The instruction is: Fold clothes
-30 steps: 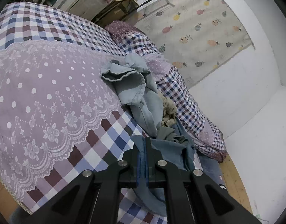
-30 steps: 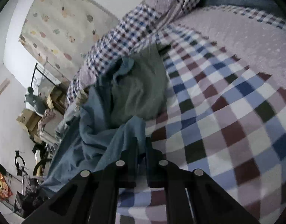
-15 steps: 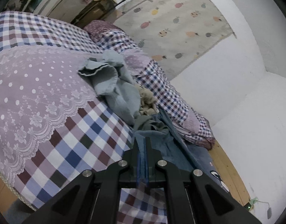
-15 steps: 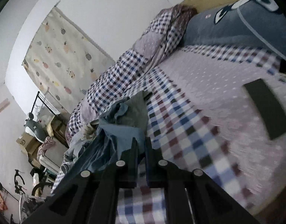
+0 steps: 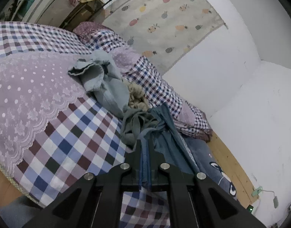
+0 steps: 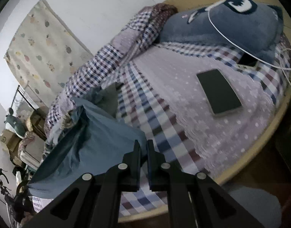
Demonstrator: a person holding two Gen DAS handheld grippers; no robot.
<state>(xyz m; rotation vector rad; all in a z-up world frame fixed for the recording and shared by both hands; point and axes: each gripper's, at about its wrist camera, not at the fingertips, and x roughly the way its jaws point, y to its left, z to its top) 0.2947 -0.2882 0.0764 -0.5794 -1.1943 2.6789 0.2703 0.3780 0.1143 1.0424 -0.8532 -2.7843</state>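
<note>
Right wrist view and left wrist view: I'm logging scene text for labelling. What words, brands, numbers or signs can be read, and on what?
No readable text in either view.
Cardboard box: a dark printed mark, too small and blurred to read.
Phone: screen dark, nothing shown.
Wall cloth: fruit pictures only, no words.
Blue cushion: a cartoon face, no lettering.

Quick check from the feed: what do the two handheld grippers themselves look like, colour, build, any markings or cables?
Both look alike. The left gripper and right gripper are matte black, each with two flat parallel fingers on angled black linkage arms that have triangular cut-outs. Four round silver pivot bolts sit across each linkage. The fingers carry blue pads on their inner faces. No markings, cables or sleeves show.
</note>
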